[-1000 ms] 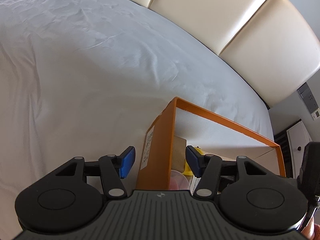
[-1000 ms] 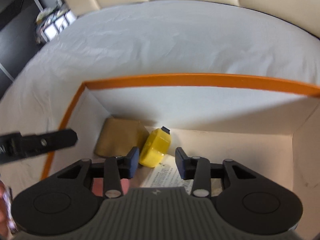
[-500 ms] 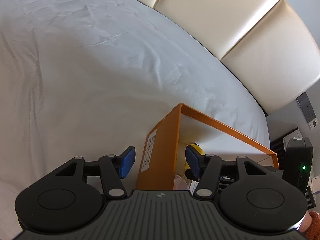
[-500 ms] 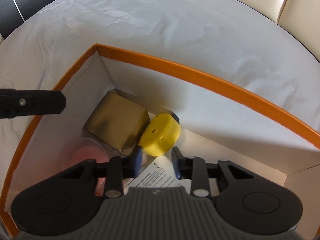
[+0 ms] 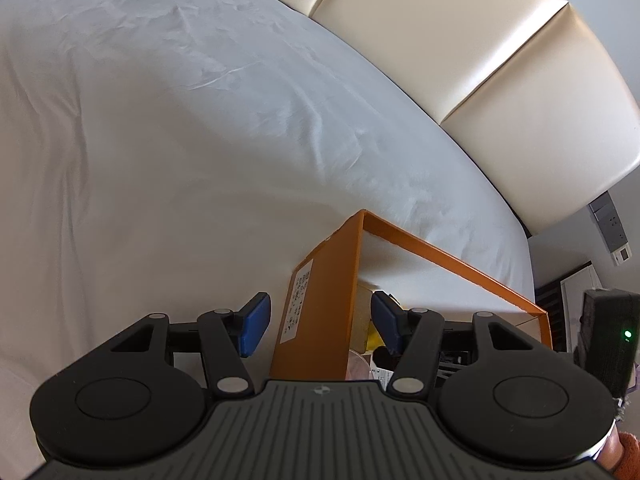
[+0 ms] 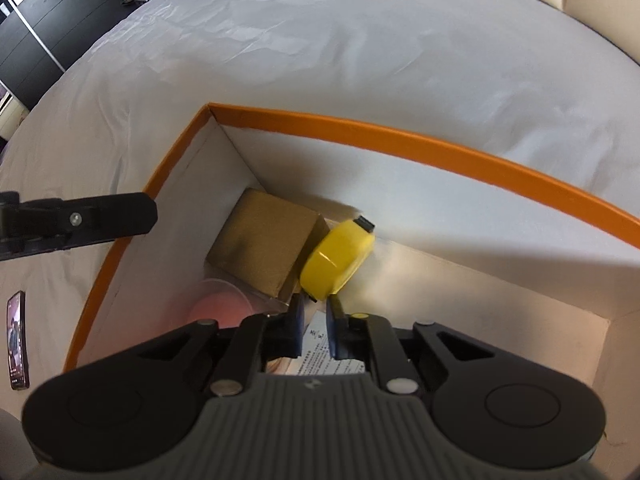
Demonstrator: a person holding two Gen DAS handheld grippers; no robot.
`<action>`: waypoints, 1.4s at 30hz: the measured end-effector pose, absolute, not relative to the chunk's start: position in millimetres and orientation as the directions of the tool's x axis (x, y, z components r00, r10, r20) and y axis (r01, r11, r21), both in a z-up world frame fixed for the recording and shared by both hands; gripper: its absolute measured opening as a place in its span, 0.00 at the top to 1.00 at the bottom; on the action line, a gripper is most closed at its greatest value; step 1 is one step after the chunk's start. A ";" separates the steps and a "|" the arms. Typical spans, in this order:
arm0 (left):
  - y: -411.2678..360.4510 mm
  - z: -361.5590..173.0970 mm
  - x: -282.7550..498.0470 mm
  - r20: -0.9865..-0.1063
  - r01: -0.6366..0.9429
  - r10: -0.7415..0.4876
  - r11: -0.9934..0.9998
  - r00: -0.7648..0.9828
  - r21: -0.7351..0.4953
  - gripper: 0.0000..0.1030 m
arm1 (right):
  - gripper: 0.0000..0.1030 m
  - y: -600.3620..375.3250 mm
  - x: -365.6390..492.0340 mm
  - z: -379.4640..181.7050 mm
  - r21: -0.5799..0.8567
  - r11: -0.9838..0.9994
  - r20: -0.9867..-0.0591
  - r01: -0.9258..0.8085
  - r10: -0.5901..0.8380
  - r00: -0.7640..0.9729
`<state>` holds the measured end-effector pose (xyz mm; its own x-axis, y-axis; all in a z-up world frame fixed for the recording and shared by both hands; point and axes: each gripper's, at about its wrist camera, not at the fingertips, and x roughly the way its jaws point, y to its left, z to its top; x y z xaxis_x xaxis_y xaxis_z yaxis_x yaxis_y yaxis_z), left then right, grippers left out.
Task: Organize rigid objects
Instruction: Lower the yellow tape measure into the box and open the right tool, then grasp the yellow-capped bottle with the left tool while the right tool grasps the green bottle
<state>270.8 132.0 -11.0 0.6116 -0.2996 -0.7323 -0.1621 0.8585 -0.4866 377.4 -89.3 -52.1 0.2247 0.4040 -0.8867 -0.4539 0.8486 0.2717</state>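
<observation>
My right tongs [image 6: 313, 326], nearly closed and gripping nothing, are hovering over the yellow tape measure [image 6: 336, 258] leaning on edge against the cardboard box [image 6: 266, 248]; my left tongs [image 5: 316, 326], wide, are straddling the orange box [image 5: 320, 300] wall

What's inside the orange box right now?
The orange-rimmed cardboard box holds a brown cardboard cube, a yellow round tape-measure-like object, a clear pinkish plastic lid and a printed leaflet, partly hidden by the right hand-held gripper.
</observation>
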 end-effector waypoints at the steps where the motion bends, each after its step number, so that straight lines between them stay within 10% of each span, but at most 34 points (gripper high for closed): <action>1: 132.5 -10.8 270.8 -0.731 -0.164 -0.299 0.857 0.613 -0.488 0.35 | 0.85 -91.1 375.4 -48.4 0.269 0.849 -0.882 -0.454 0.407 0.239; 4: 131.5 -11.1 270.9 -0.730 -0.162 -0.300 0.857 0.615 -0.489 0.35 | 0.74 -98.3 366.4 -40.0 0.261 0.856 -0.870 -0.446 0.409 0.275; 22: 109.8 13.6 261.6 -0.693 -0.064 -0.257 0.914 0.673 -0.401 0.35 | 0.78 -85.2 361.9 -43.3 0.162 0.912 -0.889 -0.378 0.301 0.346; 42: 50.1 86.2 167.5 -0.556 0.233 -0.365 0.927 0.747 -0.295 0.35 | 0.58 -154.1 200.1 27.1 0.244 0.915 -0.650 -0.322 0.401 0.645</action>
<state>167.5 50.1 86.2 0.7466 -0.3648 -0.5564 0.2333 0.9267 -0.2945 200.1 -154.1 27.1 0.6455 0.4007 -0.6502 -0.3223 0.9147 0.2437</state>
